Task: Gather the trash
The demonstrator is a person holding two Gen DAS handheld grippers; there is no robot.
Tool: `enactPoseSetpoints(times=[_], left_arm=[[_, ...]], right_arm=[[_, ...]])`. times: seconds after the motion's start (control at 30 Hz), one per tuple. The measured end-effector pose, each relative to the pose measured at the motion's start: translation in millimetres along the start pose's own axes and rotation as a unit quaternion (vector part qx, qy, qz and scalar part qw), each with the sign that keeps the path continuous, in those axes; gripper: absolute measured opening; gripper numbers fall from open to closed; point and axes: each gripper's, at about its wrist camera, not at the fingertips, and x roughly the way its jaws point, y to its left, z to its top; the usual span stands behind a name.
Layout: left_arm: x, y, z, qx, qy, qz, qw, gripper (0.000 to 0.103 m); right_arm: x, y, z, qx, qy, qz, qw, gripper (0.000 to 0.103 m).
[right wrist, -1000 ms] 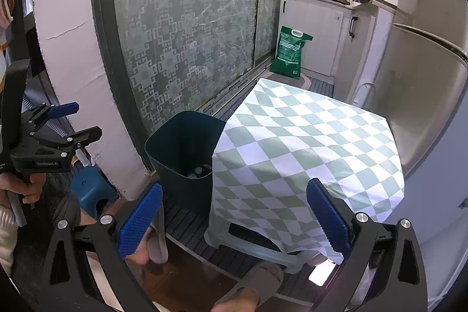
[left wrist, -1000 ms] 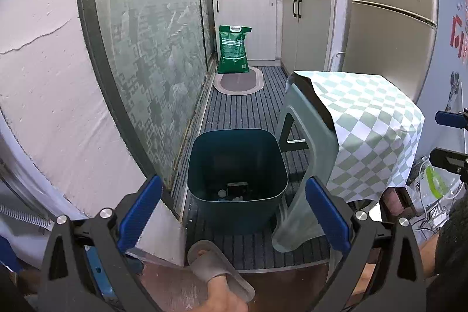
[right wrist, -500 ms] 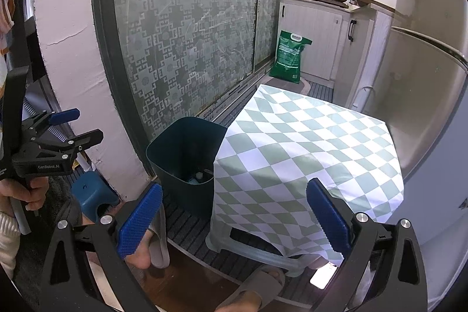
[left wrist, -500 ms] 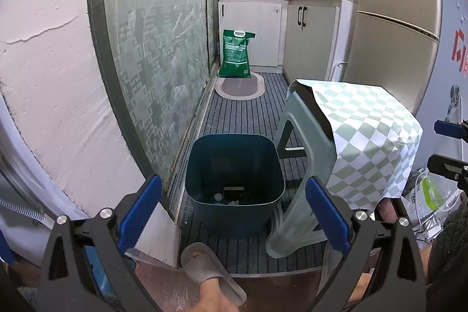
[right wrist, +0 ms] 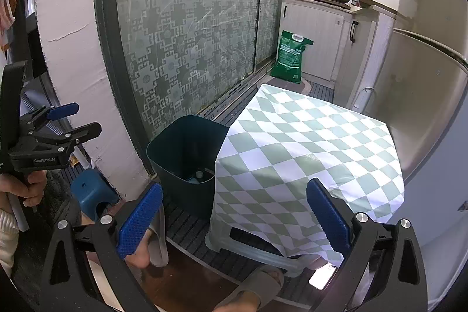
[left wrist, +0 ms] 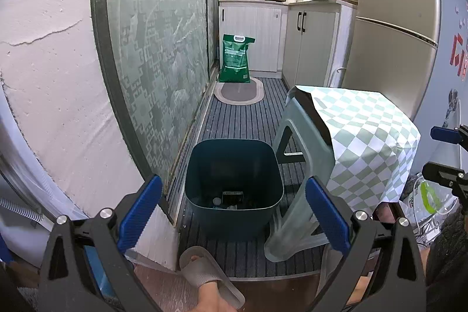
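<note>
A dark teal trash bin point(left wrist: 234, 183) stands on the grey ribbed floor mat point(left wrist: 248, 122), just beside the track of a frosted, patterned sliding glass door point(left wrist: 163, 48). Its mouth is uncovered, and a few small pieces of trash point(left wrist: 226, 199) lie at the bottom, among them a pale round item and a dark boxy one; what they are cannot be made out.

Touching or nearly touching the bin's right side is a pale green plastic stool point(left wrist: 298, 165) draped with a green-and-white checked cloth point(right wrist: 307, 154), whose top is bare.

The left gripper point(left wrist: 234, 212) hangs above the bin's near rim with its blue-padded fingers point(left wrist: 140, 212) spread wide and nothing between them. The right gripper point(right wrist: 231, 221) is likewise spread wide and empty, hovering over the near edge of the cloth-covered stool. In the right wrist view, a hand point(right wrist: 23, 189) holds the left gripper's handle at the far left.

The person's feet in grey slippers point(left wrist: 210, 274) rest on the brown floor at the mat's edge. A small blue stool point(right wrist: 90, 192) sits by the white wall. Farther back, a green sack point(left wrist: 236, 59) leans against white kitchen cabinets point(left wrist: 263, 34), with an oval rug point(left wrist: 238, 91) before it and a refrigerator point(left wrist: 392, 28) on the right.
</note>
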Motion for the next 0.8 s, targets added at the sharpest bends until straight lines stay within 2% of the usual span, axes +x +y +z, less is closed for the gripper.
enactPoseSetpoints(times=[0.8], left_arm=[[-5.2, -3.9, 2.1, 0.005, -0.014, -0.006, 0.9999, 0.100]], right_arm=[[0.0, -0.7, -0.2, -0.001, -0.002, -0.003, 1.000, 0.100]])
